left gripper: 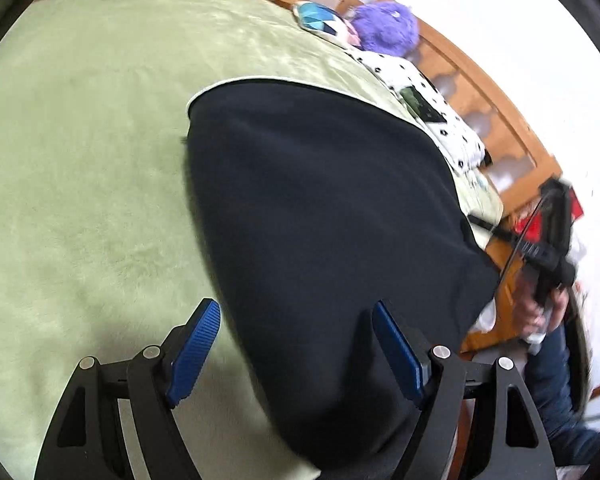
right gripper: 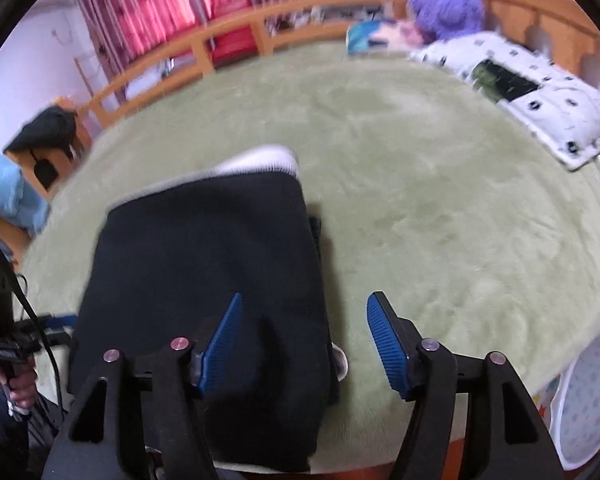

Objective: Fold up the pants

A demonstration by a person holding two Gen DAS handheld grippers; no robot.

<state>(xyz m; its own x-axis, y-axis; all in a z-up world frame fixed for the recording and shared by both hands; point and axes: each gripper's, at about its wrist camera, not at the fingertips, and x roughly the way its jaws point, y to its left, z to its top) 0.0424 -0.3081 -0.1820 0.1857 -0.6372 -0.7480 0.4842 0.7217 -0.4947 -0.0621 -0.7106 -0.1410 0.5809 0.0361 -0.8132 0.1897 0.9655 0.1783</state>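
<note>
Dark navy pants (left gripper: 324, 208) lie flat on the green blanket (left gripper: 80, 168), at the near edge of the bed, already doubled into a rough rectangle. White lining (right gripper: 260, 162) shows along the far edge in both views.

Left gripper (left gripper: 296, 350): jaws wide, empty. Near end of the pants sits between and under the fingers; the left blue pad (left gripper: 194, 354) is over bare blanket just off the pants' left edge, the right pad is over the dark cloth. Whether the pads touch the fabric, cannot tell.

Right gripper (right gripper: 302, 344): jaws wide, empty. Left pad (right gripper: 220, 346) over the pants, right pad over blanket; the pants' right edge runs between the two fingers. A bit of white fabric peeks out at that edge near the jaws.

From the left wrist view, the right gripper is off past the pants' right side, beyond the bed edge, with the person's hand (left gripper: 538, 312) on its grip.

Further out: spotted white pillow (right gripper: 540, 92) and purple plush (right gripper: 448, 0) by the wooden bed frame (right gripper: 228, 38), well apart from the pants. Red curtains (right gripper: 148, 4) behind. White patterned basin (right gripper: 592, 404) beside the bed at lower right. Both frames motion-blurred.
</note>
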